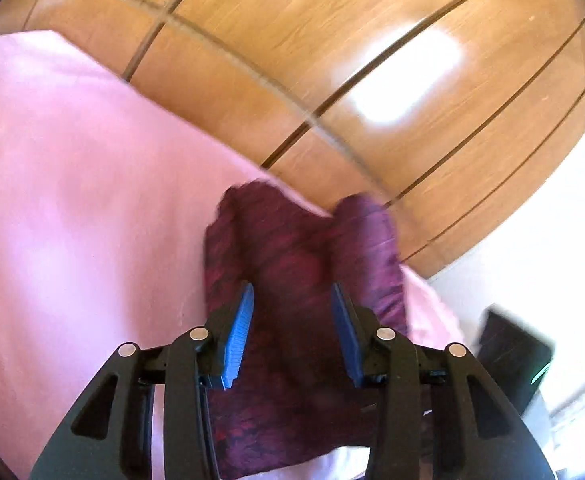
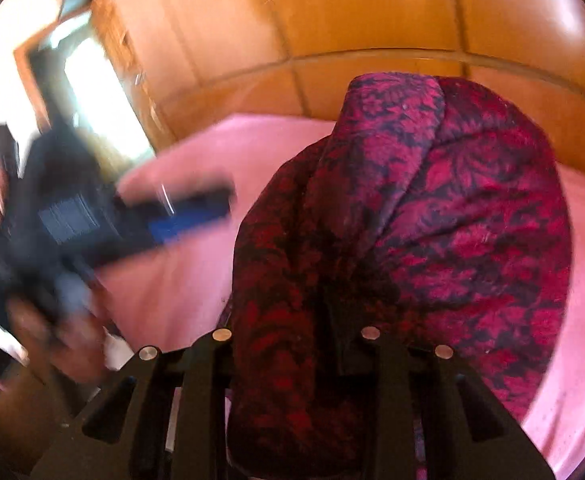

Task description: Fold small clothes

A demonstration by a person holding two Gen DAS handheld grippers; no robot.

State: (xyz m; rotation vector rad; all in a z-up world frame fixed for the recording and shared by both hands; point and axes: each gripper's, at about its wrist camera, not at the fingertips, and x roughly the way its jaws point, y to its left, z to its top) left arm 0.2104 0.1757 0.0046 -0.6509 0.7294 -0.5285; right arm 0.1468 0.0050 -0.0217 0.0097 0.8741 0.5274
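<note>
1. The cloth (image 2: 432, 208) is soft and floppy, dark red with black leaf shapes. In the right view it fills the middle and right of the frame, bunched into a tall, rounded lump with deep folds.
2. The right tongs (image 2: 292, 344) are black, with round silver pins. The cloth drapes over them and hides their tips, and they seem to pinch a fold of it.
3. In the left view the same cloth (image 1: 292, 264) sits low in the middle, blurry and wrinkled.
4. The left tongs (image 1: 291, 300) have black arms and blue ridged pads (image 1: 241, 332). They stand partly apart, with cloth showing in the gap. The pads do not seem to press on it.
5. In the right view the left tongs (image 2: 196, 212) show as a dark blur at middle left, held by a blurred hand (image 2: 52, 320).
6. Under it all is a smooth pink sheet (image 1: 72, 220), flat and soft.
7. Shiny orange-brown wood panels (image 1: 332, 40) with dark lines fill the top of both views.
8. Bright light glares off the wood.
</note>
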